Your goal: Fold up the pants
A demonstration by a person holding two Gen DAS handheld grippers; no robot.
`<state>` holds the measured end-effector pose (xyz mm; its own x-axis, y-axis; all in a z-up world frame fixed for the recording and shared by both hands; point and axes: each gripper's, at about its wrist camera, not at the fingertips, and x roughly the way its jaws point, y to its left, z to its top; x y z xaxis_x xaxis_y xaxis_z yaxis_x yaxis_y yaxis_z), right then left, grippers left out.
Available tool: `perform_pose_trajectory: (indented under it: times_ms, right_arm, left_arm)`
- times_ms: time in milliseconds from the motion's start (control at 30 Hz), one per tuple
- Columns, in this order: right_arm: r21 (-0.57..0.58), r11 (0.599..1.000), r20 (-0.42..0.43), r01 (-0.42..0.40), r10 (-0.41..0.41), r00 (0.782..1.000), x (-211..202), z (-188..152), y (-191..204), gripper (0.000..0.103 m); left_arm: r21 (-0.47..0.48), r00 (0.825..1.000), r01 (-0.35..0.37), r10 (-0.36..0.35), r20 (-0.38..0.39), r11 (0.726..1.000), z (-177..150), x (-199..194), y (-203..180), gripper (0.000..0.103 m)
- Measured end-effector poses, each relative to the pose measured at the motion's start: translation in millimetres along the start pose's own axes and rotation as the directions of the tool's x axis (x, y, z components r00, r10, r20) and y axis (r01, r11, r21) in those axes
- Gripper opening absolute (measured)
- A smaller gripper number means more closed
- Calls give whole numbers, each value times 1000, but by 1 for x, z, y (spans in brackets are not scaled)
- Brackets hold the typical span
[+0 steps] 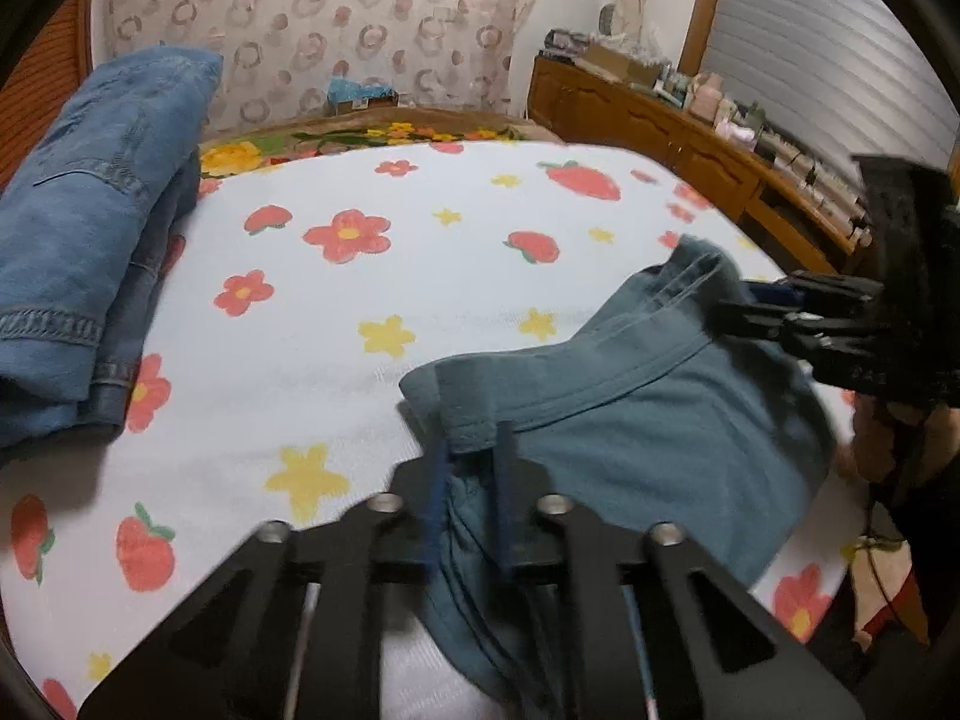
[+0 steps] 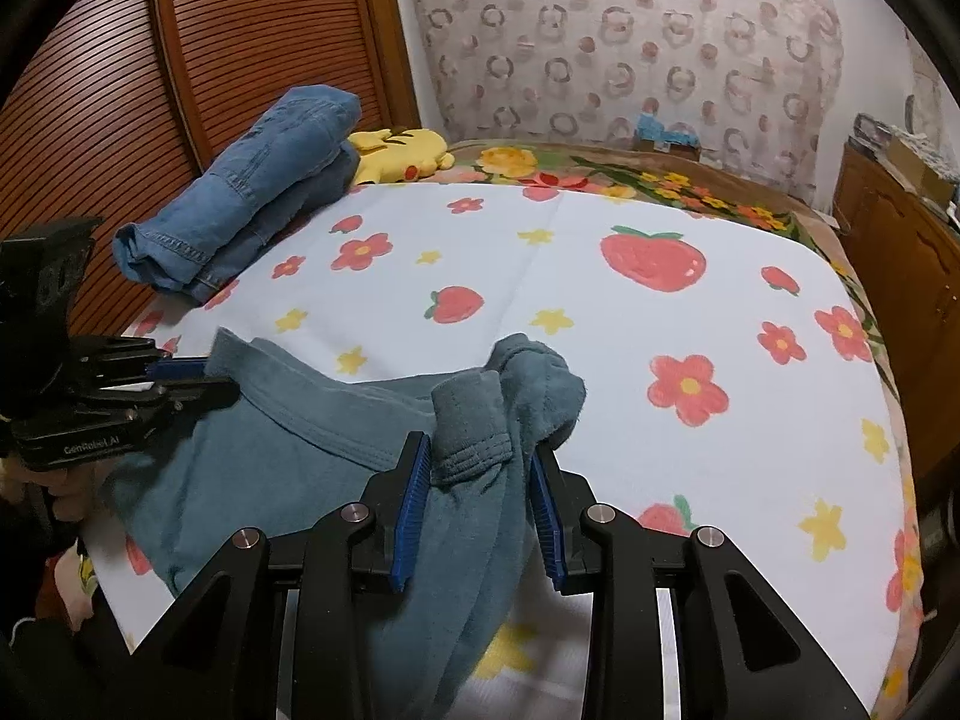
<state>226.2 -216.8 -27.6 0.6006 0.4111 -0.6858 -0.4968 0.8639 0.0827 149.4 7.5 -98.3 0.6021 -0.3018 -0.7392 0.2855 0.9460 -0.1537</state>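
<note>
— Reaching forward over the bed, the left tool (image 1: 471, 450) comes in low and level; its blue-padded fingers (image 1: 438, 492) are clenched on the waistband edge of the teal pants (image 1: 630, 420).

— And the other side?

— The right tool (image 2: 480, 468) points the same way, beside the left one. A bunched corner of the waistband sits between its blue pads (image 2: 414, 504), but they stand somewhat apart, so I cannot tell whether it is clamping the cloth or only straddling it.

— What is underneath?

— A bed with a white sheet (image 2: 600, 312) printed with strawberries and flowers. Folded denim jeans (image 2: 252, 186) lie at the far left by a slatted wooden headboard (image 2: 240, 42); a yellow plush toy (image 2: 399, 153) rests just behind them. A wooden cabinet (image 1: 648, 126) runs along the right wall.

— Where do the pants lie?

— At the near edge of the bed, stretched between both tools, the rest draping down toward the camera.
</note>
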Motion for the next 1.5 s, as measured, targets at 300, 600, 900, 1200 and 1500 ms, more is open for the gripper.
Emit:
perform_pose_trajectory:
  times_ms: [300, 600, 900, 1200, 1500]
  right_arm:
    - [-26, 999, 25, -25, 26, 999, 0, 3, 9, 33]
    - [-17, 998, 20, 56, -55, 998, -4, 1, 2, 40]
    - [14, 1000, 25, 5, -5, 1000, -1, -1, 0, 42]
    - [14, 1000, -13, 14, -13, 1000, 14, -1, -3, 43]
    - [-2, 999, -16, 49, -49, 999, 15, 0, 0, 49]
  left_arm:
    - [-27, 998, -64, 64, 12, 998, -15, -24, 10, 10]
    - [-51, 997, -72, 73, 8, 996, -16, -21, 16, 52]
    - [-66, 997, -62, 65, 38, 996, -45, -46, 5, 52]
    - [-23, 1000, 19, -19, -9, 1000, -67, -44, -18, 12]
    - [-32, 1000, 9, -9, -15, 999, -84, -61, -14, 5]
